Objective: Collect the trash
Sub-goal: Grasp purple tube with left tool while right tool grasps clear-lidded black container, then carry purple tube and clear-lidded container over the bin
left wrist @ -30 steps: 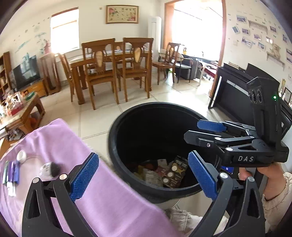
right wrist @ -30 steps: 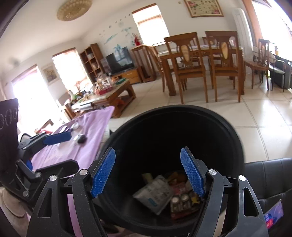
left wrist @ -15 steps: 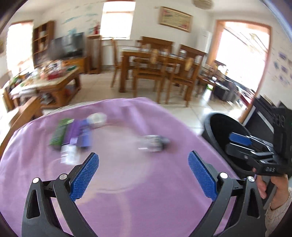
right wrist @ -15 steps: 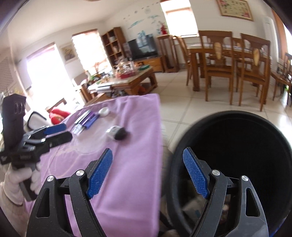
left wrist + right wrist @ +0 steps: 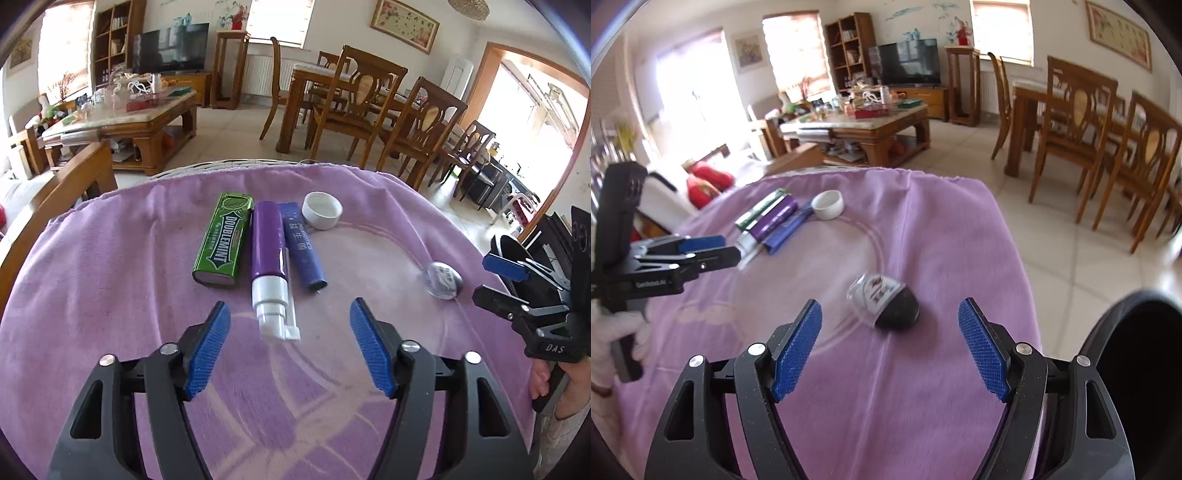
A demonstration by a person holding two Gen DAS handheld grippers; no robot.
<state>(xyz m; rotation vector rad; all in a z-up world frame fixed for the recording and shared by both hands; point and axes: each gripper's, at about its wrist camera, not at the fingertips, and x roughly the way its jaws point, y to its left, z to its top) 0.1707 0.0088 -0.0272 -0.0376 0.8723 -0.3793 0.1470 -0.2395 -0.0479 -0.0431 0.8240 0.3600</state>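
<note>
Five bits of trash lie on our table [image 5: 110, 280] | left claw [image 5: 290, 341] closing, nothing between, lined up on pump bottle [image 5: 271, 262] | right claw [image 5: 890, 349] spread before pouch [image 5: 884, 304]; bin [image 5: 1137, 369] alongside for drops.

Open right tongs [image 5: 890, 347] hover above a crumpled wrapper [image 5: 884, 306] on purple cloth [image 5: 945, 236].

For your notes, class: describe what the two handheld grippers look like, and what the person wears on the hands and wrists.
Both the left gripper and right gripper have matte black angular frames with silver screws and fingers faced with ribbed blue pads. White "DAS" lettering marks the right gripper's side. The left hand wears a white glove; a pale knitted sleeve covers the right wrist.
</note>
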